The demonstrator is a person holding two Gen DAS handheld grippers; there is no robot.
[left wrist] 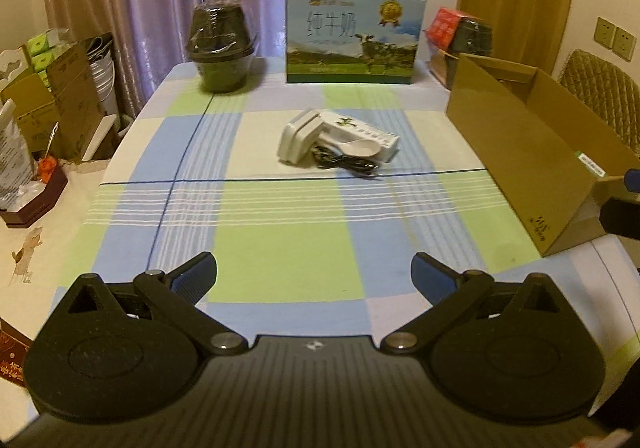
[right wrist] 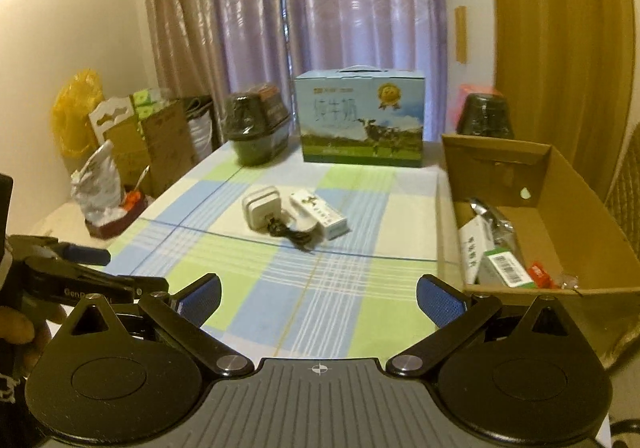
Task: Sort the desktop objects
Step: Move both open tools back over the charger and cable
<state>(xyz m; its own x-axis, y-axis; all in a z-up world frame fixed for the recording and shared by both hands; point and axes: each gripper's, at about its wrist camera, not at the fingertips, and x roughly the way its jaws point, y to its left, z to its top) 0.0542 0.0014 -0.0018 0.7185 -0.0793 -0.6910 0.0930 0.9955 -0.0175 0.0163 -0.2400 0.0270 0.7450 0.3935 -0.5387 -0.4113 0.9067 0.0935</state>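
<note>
sitting in the middle of the desk [left wrist: 280, 256] we see a white charger [left wrist: 298, 140], a white spoon [left wrist: 358, 147], a black cord [left wrist: 344, 164] and a small white box [left wrist: 364, 132], all touching. our left tool [left wrist: 314, 278] and right tool [right wrist: 319, 298] are both wide apart, holding nothing. the cardboard box [right wrist: 572, 184] stands at the right.

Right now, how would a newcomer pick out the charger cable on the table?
Start at the tall blue milk carton with a cow picture at the table's far edge and come toward the checked tablecloth's middle. There a white square adapter, a white ceramic spoon and a white printed box cluster; the thin black coiled cable is the only dark item.
</note>
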